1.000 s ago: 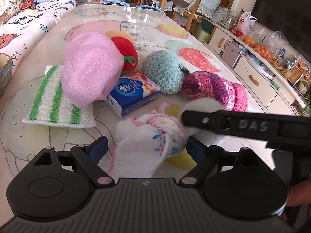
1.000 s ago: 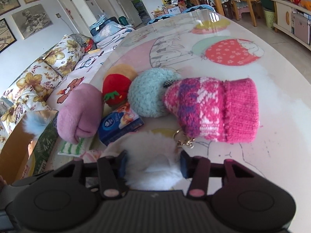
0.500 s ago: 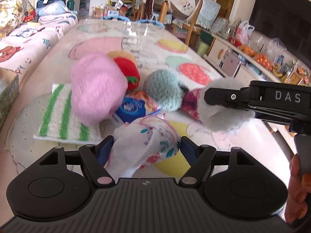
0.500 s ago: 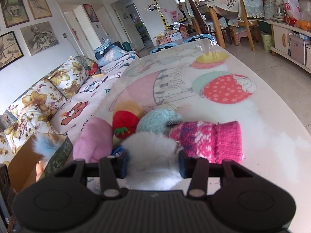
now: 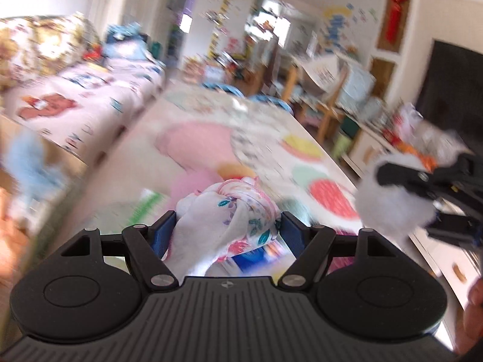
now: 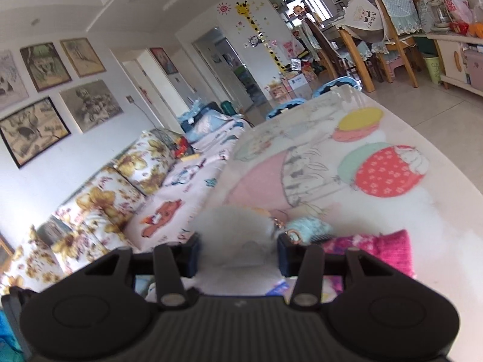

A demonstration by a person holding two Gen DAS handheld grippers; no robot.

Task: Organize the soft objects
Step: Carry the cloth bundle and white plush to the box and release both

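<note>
My left gripper [image 5: 228, 230] is shut on a knotted white floral cloth [image 5: 229, 214] and holds it above the table; the view is blurred by motion. My right gripper [image 6: 238, 252] is shut on a white fluffy pom-pom [image 6: 238, 235] with a small keyring [image 6: 279, 224]; it also shows at the right of the left wrist view [image 5: 392, 199], raised. Below on the table lie a pink knitted hat [image 6: 377, 249], a light blue fuzzy ball [image 6: 308, 226], a pink plush [image 5: 193, 184] and a blue tissue pack [image 5: 256, 256].
The round table [image 6: 407, 211] carries a cartoon print. A floral sofa [image 6: 120, 187] runs along its left side. A cardboard box with a blue fluffy thing [image 5: 27, 163] stands at the left. Chairs [image 6: 386, 30] and a cabinet [image 6: 452, 57] stand at the far right.
Both grippers have risen from the table with their loads, and the left one has swung toward the sofa and box. The table objects have dropped low in both views.
</note>
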